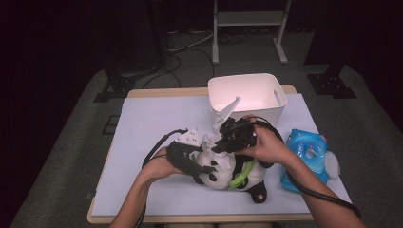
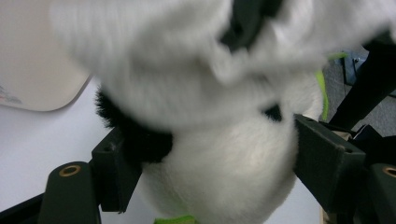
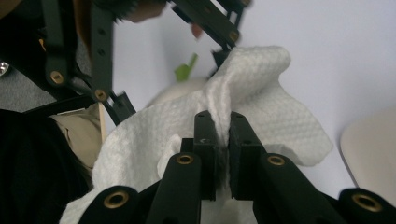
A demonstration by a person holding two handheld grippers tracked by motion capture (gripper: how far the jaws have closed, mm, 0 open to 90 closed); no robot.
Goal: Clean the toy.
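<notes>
**Panda held on the desk while a cloth is pressed to it**

A plush panda (image 1: 223, 173) lies on the white-covered desk (image 1: 152, 123), near its front edge and just in front of the white bin (image 1: 247, 95). The left gripper (image 1: 187, 159) grips the toy from the left side: in the left gripper view its two black fingers (image 2: 322, 158) stand wide apart with the panda's white body (image 2: 219, 177) wedged between them, pressing on both sides. The right gripper (image 1: 223, 142) hovers over the panda's head, angled down toward it. In the right gripper view its fingers (image 3: 205, 154) are nearly closed, pinching a fold of white cloth (image 3: 261, 102) that drapes over the toy below. A green strap (image 1: 240, 176) shows on the panda's middle. To the right of the toy, near the desk's right edge, lies a blue packet (image 1: 306, 159), well apart from both grippers
</notes>
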